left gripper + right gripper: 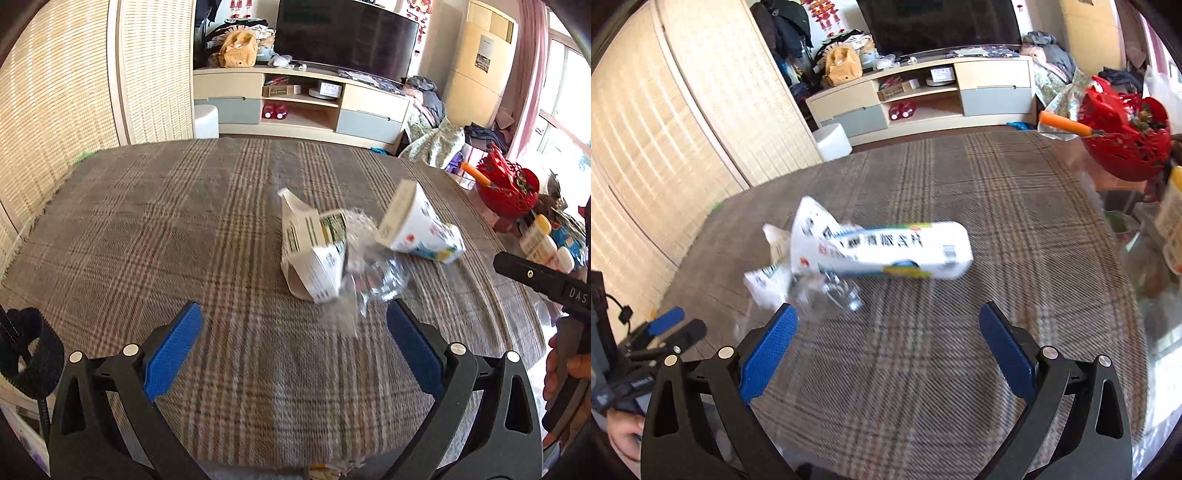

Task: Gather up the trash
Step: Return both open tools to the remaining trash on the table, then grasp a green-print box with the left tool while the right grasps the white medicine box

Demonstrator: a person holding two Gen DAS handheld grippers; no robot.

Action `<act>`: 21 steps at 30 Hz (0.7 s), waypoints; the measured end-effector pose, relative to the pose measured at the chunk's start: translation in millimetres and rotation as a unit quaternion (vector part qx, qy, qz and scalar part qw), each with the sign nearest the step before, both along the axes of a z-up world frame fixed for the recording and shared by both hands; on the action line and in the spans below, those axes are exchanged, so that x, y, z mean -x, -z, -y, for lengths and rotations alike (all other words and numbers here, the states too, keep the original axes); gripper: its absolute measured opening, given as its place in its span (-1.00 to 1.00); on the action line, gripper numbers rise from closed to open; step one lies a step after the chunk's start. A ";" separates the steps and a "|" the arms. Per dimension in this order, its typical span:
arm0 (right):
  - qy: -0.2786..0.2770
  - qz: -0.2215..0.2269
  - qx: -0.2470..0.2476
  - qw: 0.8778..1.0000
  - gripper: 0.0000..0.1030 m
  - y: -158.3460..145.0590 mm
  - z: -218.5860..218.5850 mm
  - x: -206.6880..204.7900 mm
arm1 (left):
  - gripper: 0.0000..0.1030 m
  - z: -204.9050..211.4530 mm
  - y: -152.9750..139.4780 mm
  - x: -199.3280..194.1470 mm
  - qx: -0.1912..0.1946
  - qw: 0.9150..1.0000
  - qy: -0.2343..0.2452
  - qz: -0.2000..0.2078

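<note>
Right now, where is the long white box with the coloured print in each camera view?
Left wrist view: the long white box is right of centre, seen end-on.
Right wrist view: the box is centre-left, lying lengthwise.
Shared landmark: the crumpled clear plastic beside it.

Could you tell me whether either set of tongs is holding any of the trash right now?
Nothing is held: the left tongs and right tongs both stand open above the cloth, short of the cartons and plastic wrap.
</note>
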State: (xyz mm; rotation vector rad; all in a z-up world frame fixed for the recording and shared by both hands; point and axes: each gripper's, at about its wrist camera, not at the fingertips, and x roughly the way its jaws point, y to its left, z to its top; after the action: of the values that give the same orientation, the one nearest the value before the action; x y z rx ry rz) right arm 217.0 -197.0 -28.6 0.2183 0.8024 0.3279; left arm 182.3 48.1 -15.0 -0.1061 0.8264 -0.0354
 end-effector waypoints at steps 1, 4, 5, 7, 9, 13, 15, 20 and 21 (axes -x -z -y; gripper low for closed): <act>-0.006 0.006 0.000 1.000 0.92 -3.8 -7.1 -6.9 | 0.84 -1.7 -2.3 -7.1 -0.005 1.000 0.000 0.001; -0.025 0.009 -0.011 1.000 0.88 -11.7 -26.9 -30.0 | 0.84 -6.8 -5.6 -23.0 -0.016 1.000 0.001 0.002; -0.032 0.009 -0.012 0.999 0.72 -13.4 -33.9 -36.3 | 0.83 -8.3 -5.6 -27.4 -0.019 1.000 0.002 0.002; -0.047 0.009 -0.011 0.999 0.61 -16.9 -48.7 -48.4 | 0.83 -10.9 -4.3 -36.2 -0.025 1.000 0.005 0.001; -0.050 0.009 0.000 0.999 0.54 -18.3 -59.0 -56.6 | 0.83 -13.5 -1.4 -44.5 -0.026 1.000 0.007 -0.002; -0.054 -0.012 0.001 0.998 0.20 -8.1 -65.9 -73.3 | 0.80 -12.9 3.3 -55.4 -0.015 1.000 0.018 -0.002; -0.055 -0.021 0.015 0.998 0.11 -0.5 -68.0 -77.0 | 0.80 -12.2 8.1 -62.5 -0.014 1.000 0.024 -0.005; -0.068 -0.022 0.016 0.997 0.04 7.4 -62.2 -79.3 | 0.76 -10.8 19.5 -78.9 -0.018 0.999 0.027 -0.013; -0.070 -0.020 0.017 0.997 0.04 7.5 -62.3 -78.4 | 0.76 -10.5 23.4 -81.9 -0.017 0.999 0.028 -0.016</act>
State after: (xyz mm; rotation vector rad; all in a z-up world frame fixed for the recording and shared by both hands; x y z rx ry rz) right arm 295.4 -134.7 -36.1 0.1369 0.8646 0.4433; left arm 264.3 58.5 -38.5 -0.0524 0.8615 -0.0719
